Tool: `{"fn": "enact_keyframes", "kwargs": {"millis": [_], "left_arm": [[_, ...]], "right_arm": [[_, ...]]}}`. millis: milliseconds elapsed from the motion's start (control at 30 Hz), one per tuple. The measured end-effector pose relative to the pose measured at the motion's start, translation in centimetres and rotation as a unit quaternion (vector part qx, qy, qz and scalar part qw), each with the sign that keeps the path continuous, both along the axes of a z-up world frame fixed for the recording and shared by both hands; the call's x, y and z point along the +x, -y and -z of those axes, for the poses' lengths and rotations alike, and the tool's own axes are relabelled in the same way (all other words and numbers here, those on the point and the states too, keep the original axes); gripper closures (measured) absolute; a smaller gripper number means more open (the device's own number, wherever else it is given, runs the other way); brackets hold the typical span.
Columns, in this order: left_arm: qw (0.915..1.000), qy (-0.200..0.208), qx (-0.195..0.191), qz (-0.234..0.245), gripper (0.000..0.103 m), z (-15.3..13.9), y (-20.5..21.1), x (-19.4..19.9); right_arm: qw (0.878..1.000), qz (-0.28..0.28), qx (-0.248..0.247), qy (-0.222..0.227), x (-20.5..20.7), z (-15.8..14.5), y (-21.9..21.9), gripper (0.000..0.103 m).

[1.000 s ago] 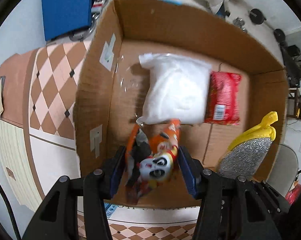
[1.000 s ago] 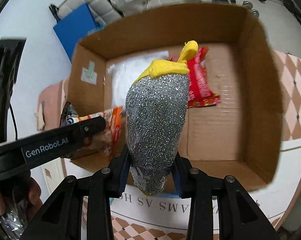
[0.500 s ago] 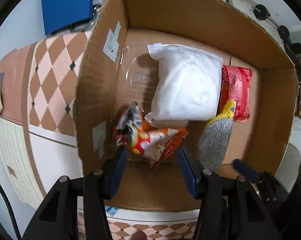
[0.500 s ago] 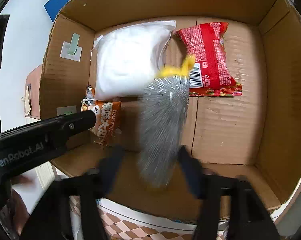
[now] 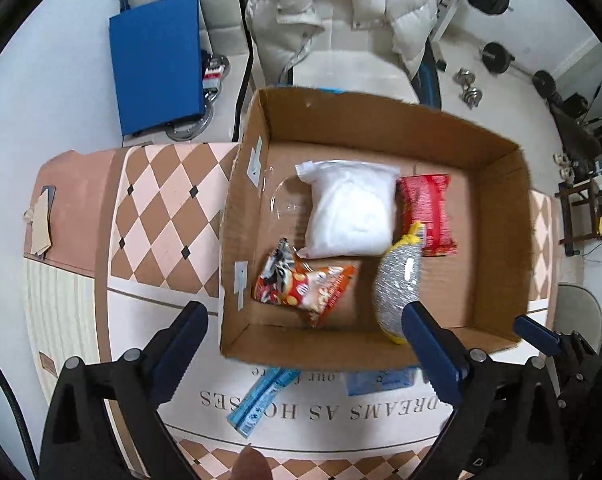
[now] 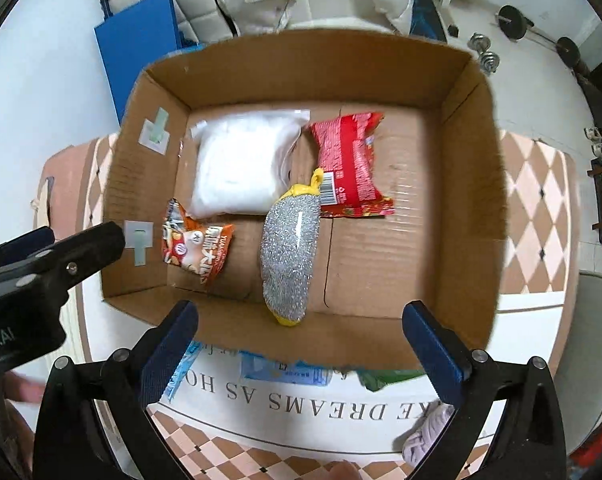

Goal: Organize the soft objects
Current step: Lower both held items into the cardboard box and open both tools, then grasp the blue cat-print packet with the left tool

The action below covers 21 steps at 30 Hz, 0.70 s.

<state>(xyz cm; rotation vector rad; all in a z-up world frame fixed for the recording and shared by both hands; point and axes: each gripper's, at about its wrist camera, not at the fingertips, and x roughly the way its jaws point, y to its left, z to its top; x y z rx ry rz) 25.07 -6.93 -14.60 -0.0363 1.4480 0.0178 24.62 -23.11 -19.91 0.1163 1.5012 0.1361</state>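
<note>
An open cardboard box point(image 5: 381, 124) point(image 6: 301, 72) holds a white soft bag point(image 5: 349, 212) point(image 6: 241, 164), a red packet point(image 5: 425, 212) point(image 6: 349, 164), an orange snack bag point(image 5: 305, 288) point(image 6: 197, 248) and a silver scrubber with yellow ends point(image 5: 397, 280) point(image 6: 289, 248). Above the box's near wall, my left gripper point(image 5: 301, 340) has its jaws opening wide with nothing between them. My right gripper point(image 6: 301, 320) hangs over the near edge too, jaws opening, empty. The scrubber lies loose on the box floor beneath it.
Blue packets point(image 5: 261, 396) point(image 6: 285, 372) and a green one point(image 6: 385, 378) lie on the lettered mat in front of the box. A pale knitted cloth point(image 6: 425, 436) sits at the near right. Behind the table are a blue board point(image 5: 157, 64) and a white jacket point(image 5: 341, 20).
The left gripper let go of the orange snack bag and the right let go of the scrubber; both items now lie in the box. Both grippers rose and their jaws spread wide.
</note>
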Motion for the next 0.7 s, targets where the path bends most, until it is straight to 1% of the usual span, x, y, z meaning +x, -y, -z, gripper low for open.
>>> {"fn": "enact_keyframes", "kwargs": {"millis": [67, 133, 167, 267, 300, 367, 400, 433, 467, 500, 567, 600, 700], "left_arm": [[1.0, 0.006, -0.008, -0.001, 0.003, -0.7, 0.0, -0.8], [0.9999, 0.007, -0.005, -0.01, 0.003, -1.2, 0.2, -2.2], [0.9998, 0.005, -0.001, -0.019, 0.004, -1.1, 0.1, -3.0], [0.9992, 0.008, -0.007, -0.039, 0.004, -0.4, -0.2, -5.9], [0.9986, -0.001, -0.017, -0.05, 0.004, 0.6, -0.4, -7.3], [0.9952, -0.033, -0.057, -0.072, 0.004, 3.1, -0.6, -9.0], [0.9902, -0.059, -0.087, -0.092, 0.004, 5.0, -0.9, -9.9], [0.9833, -0.083, -0.117, -0.112, 0.004, 7.2, -1.0, -10.6], [0.9783, -0.099, -0.134, -0.123, 0.009, 9.1, -1.0, -11.0], [0.9774, -0.109, -0.131, -0.125, 0.021, 10.6, -0.7, -11.3], [0.9801, -0.116, -0.116, -0.112, 0.032, 12.8, 0.1, -11.3], [0.9831, -0.117, -0.101, -0.098, 0.032, 14.1, 0.7, -11.0], [0.9888, -0.114, -0.077, -0.059, 0.032, 16.7, 2.1, -10.0]], "right_arm": [[1.0, 0.004, 0.002, 0.012, -0.6, -1.2, 0.4, 0.0], [1.0, 0.006, 0.007, 0.026, -1.8, -2.7, 0.9, 0.0], [0.999, 0.008, 0.01, 0.03, -2.2, -2.9, 1.1, 0.0], [0.998, 0.027, 0.025, 0.045, -4.6, -3.7, 2.8, 0.0], [0.998, 0.034, 0.024, 0.05, -5.7, -3.8, 3.5, 0.0], [0.997, 0.051, 0.018, 0.053, -8.0, -3.5, 5.3, 0.0], [0.996, 0.064, 0.02, 0.051, -9.3, -3.0, 6.5, 0.0], [0.995, 0.08, 0.025, 0.046, -10.7, -2.3, 7.8, 0.0], [0.994, 0.094, 0.029, 0.04, -11.6, -1.6, 8.8, 0.0], [0.992, 0.114, 0.038, 0.029, -12.9, -0.7, 10.2, 0.0], [0.988, 0.146, 0.055, 0.012, -14.8, 1.2, 12.4, 0.0], [0.985, 0.16, 0.056, 0.001, -15.7, 2.2, 13.5, 0.0], [0.98, 0.19, 0.049, -0.022, -17.6, 4.6, 16.0, 0.0]]}}
